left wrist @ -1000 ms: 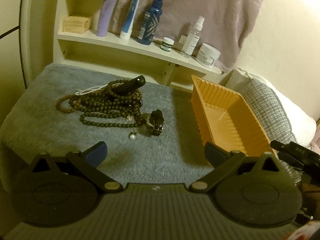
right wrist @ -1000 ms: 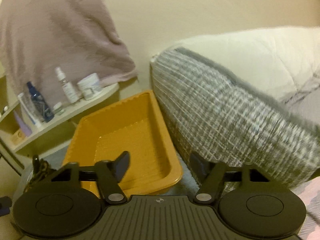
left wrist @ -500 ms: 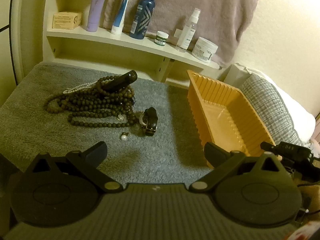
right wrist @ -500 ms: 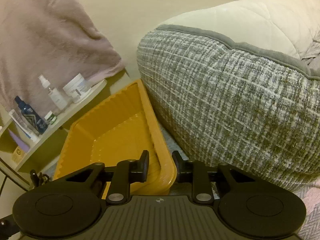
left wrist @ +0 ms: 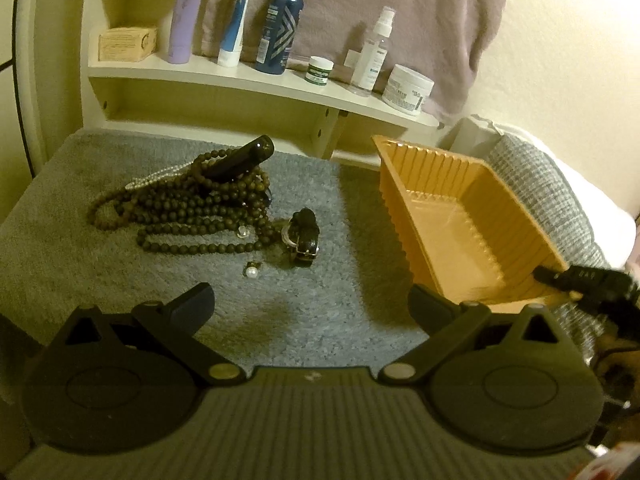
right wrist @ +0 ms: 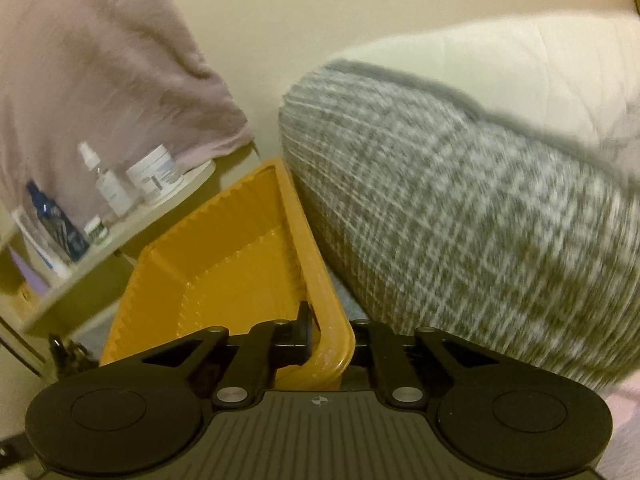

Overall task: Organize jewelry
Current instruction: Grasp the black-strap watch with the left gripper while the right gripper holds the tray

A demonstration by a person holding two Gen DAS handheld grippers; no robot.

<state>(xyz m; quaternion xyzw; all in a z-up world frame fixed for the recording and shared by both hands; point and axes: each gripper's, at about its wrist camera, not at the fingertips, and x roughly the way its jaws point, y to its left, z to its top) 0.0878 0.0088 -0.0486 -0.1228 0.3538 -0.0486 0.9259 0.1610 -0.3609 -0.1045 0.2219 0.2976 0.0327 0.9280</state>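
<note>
While my right gripper (right wrist: 324, 340) is clamped on the near right corner of the orange tray (right wrist: 224, 280), one finger sits inside the wall and the other outside, with the rim pinched between the pads. In the left wrist view the same gripper (left wrist: 560, 278) appears at the tray's (left wrist: 460, 216) near right corner. The tray stands on the grey carpeted surface (left wrist: 352, 288), its right side close against a grey woven cushion (right wrist: 480, 224). No jewelry shows inside the tray.

My left gripper (left wrist: 310, 304) hovers over the carpet with its fingers spread wide and nothing between them.

The jewelry lies in a pile on the carpet, well to the left of the tray:
- dark bead necklaces (left wrist: 192, 216), coiled and tangled;
- a dark oblong item (left wrist: 244, 158) resting on top of the coils;
- a dark band with a metal buckle (left wrist: 304, 240), at the right edge of the pile;
- a loose pearl (left wrist: 251, 272), just in front of the beads.

Behind the pile, a shelf (left wrist: 240, 80) carries bottles and jars.
</note>
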